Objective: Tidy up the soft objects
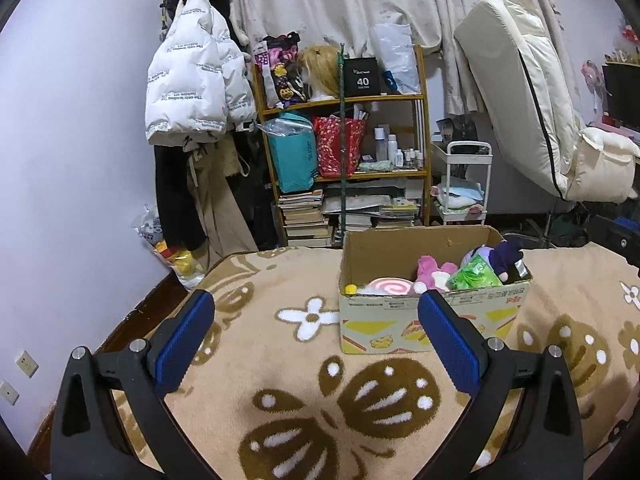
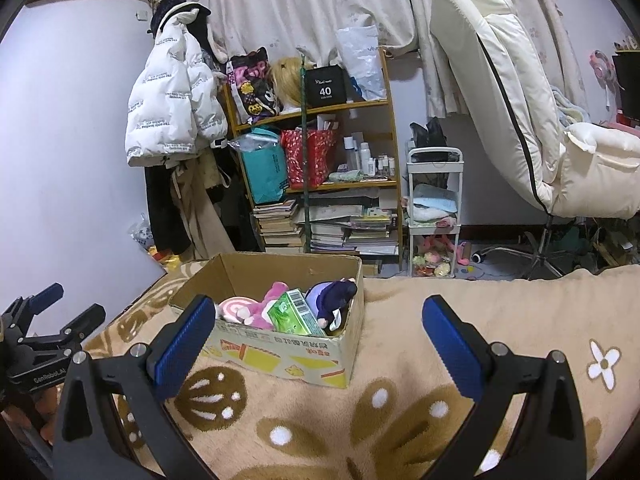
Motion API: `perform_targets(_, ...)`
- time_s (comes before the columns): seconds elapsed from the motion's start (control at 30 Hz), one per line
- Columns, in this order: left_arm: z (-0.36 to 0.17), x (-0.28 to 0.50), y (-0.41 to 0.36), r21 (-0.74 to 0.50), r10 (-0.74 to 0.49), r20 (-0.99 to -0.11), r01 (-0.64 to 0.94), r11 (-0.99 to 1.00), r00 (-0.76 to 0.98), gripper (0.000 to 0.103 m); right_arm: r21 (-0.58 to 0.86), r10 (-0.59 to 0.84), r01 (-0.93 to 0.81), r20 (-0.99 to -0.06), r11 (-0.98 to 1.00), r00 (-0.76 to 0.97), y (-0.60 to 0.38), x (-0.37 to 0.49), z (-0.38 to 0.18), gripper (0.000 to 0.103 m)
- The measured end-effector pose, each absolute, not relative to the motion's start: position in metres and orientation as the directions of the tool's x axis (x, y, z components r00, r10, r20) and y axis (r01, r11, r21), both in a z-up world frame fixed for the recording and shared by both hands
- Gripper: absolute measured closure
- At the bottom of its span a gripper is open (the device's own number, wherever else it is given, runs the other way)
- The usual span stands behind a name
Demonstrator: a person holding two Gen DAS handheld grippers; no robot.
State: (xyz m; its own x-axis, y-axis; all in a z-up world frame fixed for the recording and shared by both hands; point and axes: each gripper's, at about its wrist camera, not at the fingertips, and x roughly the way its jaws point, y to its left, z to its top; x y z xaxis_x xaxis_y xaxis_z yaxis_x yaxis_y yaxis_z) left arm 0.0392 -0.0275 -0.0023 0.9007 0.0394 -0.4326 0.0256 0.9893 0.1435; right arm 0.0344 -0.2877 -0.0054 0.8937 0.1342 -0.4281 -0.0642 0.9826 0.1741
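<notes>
A cardboard box (image 2: 280, 356) sits on a tan flowered blanket (image 2: 420, 360), holding a pink plush (image 2: 267, 304), a green tissue pack (image 2: 294, 314) and a purple plush (image 2: 332, 294). The left gripper (image 1: 316, 320) and right gripper (image 2: 316, 320) hover nearby, both spread wide and holding nothing.

Left tool (image 1: 316, 312) held level, blue-padded fingers (image 1: 188, 340) spread wide, gripping nothing. Right tool (image 2: 316, 316) likewise spread wide and bare, blue pads (image 2: 452, 344) facing inward. Left tool (image 2: 60, 312) also seen at lower left of right wrist view, parted.
</notes>
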Motion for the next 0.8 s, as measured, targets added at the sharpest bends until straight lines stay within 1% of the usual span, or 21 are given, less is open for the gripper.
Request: perform_targets(0.8,-0.0024,0.0413,-0.0222,0.133,0.040,-0.444,0.021,0.991,0.895,0.002,0.172,0.128,-0.058,-0.433,0.983,0.892,-0.2875,0.0357,-0.0071,0.000)
